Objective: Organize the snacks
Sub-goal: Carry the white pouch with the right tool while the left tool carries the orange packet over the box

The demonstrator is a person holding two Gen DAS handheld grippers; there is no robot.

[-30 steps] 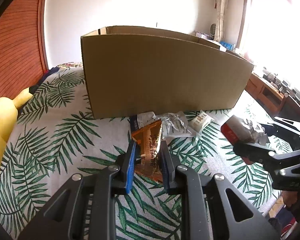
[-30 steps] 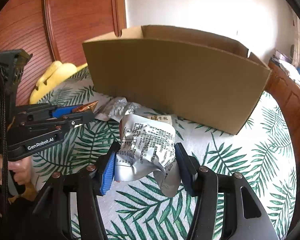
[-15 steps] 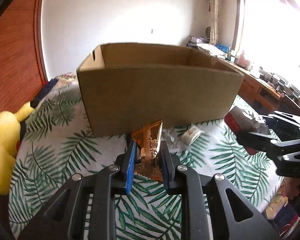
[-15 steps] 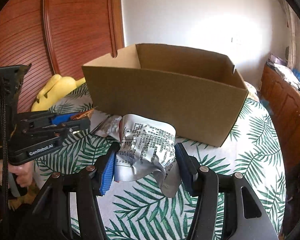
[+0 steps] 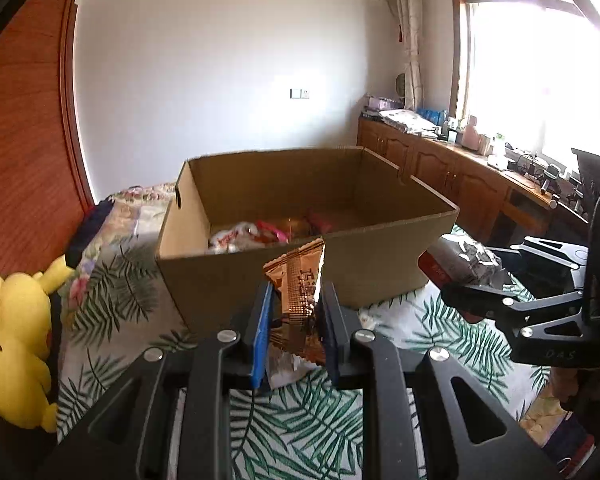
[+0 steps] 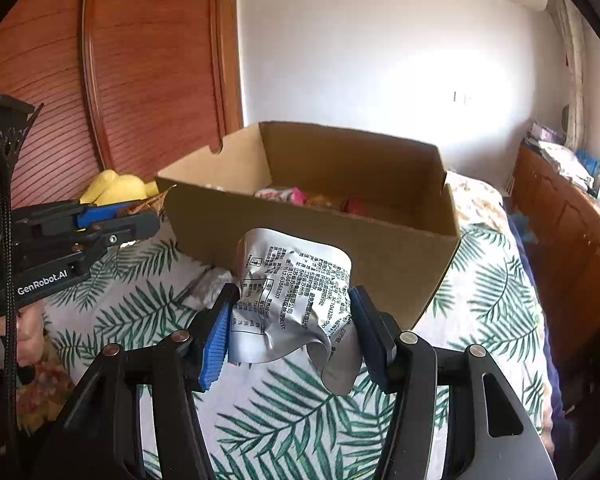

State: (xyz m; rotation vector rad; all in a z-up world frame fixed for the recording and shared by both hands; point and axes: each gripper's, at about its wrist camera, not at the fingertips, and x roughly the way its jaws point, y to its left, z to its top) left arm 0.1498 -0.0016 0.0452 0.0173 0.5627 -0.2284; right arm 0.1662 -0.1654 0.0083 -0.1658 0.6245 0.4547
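Note:
My left gripper (image 5: pixel 294 300) is shut on a copper-brown snack packet (image 5: pixel 300 288), held up just in front of the near wall of an open cardboard box (image 5: pixel 364 264). My right gripper (image 6: pixel 290 306) is shut on a crumpled silver snack bag (image 6: pixel 290 300) with black print, also held in front of the box (image 6: pixel 380 252). Several pink and red snack packs (image 5: pixel 260 234) lie inside the box. In the left wrist view the right gripper (image 5: pixel 470 280) shows at the right with the silver bag (image 5: pixel 464 260). The left gripper (image 6: pixel 132 216) shows at the left of the right wrist view.
The box stands on a bed with a palm-leaf sheet (image 6: pixel 300 420). A yellow plush toy (image 5: pixel 16 344) lies at the left beside a wooden headboard (image 6: pixel 148 72). Another silver wrapper (image 6: pixel 208 286) lies on the sheet by the box. A wooden cabinet (image 5: pixel 460 184) runs under the window.
Both grippers have risen with their packets still held. The box wall has dropped in both views, so its inside and the snacks in it now show.

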